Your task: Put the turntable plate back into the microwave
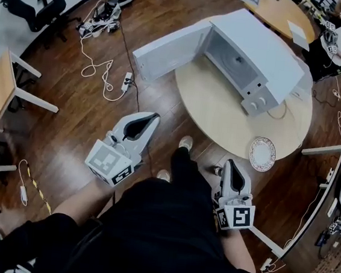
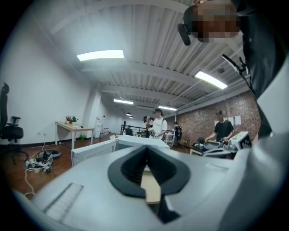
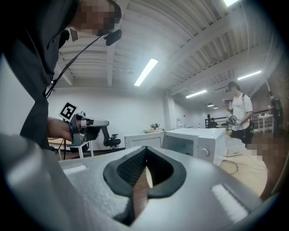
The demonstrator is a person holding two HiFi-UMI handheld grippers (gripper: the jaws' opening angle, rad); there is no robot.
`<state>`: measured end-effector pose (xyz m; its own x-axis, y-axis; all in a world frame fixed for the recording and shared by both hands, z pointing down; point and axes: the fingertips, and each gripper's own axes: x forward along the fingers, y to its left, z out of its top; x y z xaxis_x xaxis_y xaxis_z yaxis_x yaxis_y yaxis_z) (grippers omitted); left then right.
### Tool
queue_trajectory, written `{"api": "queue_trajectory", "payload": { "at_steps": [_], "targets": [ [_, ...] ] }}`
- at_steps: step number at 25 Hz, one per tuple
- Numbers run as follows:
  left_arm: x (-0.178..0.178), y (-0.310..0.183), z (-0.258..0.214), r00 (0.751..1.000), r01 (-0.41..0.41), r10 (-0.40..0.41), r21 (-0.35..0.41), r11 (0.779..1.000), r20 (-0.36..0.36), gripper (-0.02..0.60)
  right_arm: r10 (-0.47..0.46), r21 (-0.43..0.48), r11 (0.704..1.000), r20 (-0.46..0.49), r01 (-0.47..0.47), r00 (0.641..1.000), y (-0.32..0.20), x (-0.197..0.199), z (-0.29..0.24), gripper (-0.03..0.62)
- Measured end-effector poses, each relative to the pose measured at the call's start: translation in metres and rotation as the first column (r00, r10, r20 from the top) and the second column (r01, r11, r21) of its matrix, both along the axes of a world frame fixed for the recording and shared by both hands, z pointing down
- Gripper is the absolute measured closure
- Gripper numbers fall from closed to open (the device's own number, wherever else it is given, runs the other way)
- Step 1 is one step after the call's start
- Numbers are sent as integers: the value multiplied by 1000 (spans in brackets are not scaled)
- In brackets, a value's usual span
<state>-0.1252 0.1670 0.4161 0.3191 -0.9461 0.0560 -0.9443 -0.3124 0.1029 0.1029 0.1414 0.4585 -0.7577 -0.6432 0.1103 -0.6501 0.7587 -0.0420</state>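
The turntable plate (image 1: 262, 153) is lying flat at the near edge of the round bench (image 1: 215, 110), just ahead of the right tongs (image 1: 229, 162) and slightly to their right, not touching them. Only the head view is showing it; neither gripper view is catching it.

Farther ahead of both tongs, the microwave (image 1: 254, 60) is standing on the bench with its door (image 1: 167, 51) swung open toward the side of the left tongs (image 1: 155, 117). The right gripper view is showing the microwave's front and knobs beyond its tips and to their right, while the left gripper view is showing mainly the open door past its tips.

Both tongs are clenched with nothing between them, their dark pads meeting at the tips. The person is holding them low in front of the body, pointing roughly level toward the bench, both short of its edge and over the wooden floor (image 1: 86, 130). The right gripper view is also catching the left tongs, gripped in a hand, off to its left.
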Motion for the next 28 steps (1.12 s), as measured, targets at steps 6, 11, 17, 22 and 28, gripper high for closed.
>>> {"api": "queue_trajectory", "payload": {
  "at_steps": [6, 11, 17, 22, 28],
  "targets": [
    [-15, -15, 3, 999, 14, -13, -29, 999, 34, 578, 1, -17, 1000, 36, 0, 999, -34, -18, 6, 593],
    [-27, -45, -1, 998, 17, -15, -26, 1000, 63, 578, -27, -39, 999, 44, 29, 999, -67, -43, 18, 593],
    [-38, -91, -2, 999, 6, -5, -35, 999, 54, 578, -38, -40, 998, 29, 39, 999, -109, -63, 20, 594],
    [-37, -134, 2, 997, -44, 47, -60, 997, 53, 577, 12, -57, 998, 24, -11, 1000, -136, -61, 28, 594],
    [-29, -194, -9, 990, -122, 127, -75, 990, 69, 578, 53, -103, 993, 29, -50, 998, -171, -65, 35, 594]
  ]
}}
